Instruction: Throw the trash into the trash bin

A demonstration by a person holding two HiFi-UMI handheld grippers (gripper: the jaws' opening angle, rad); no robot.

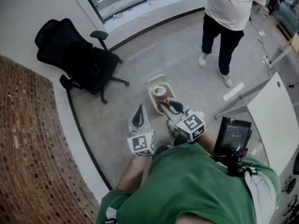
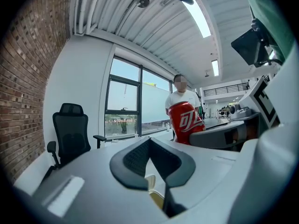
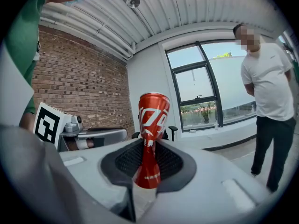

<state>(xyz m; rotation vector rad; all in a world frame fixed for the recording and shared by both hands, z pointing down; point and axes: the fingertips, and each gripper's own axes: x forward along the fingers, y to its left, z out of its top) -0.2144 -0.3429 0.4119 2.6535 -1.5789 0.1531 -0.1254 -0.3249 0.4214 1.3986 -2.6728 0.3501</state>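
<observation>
A crushed red drink can is pinched upright in my right gripper, which is shut on its squashed lower part. In the right gripper view the can stands between the dark pads of that gripper. In the head view the can hangs over a small cream trash bin on the floor. My left gripper is just left of the bin, shut and holding nothing. From the left gripper view the can shows ahead to the right.
A black office chair stands to the left by the white wall. A person in a white shirt and dark trousers stands beyond the bin. A white desk lies at the right, and a brick wall at the left.
</observation>
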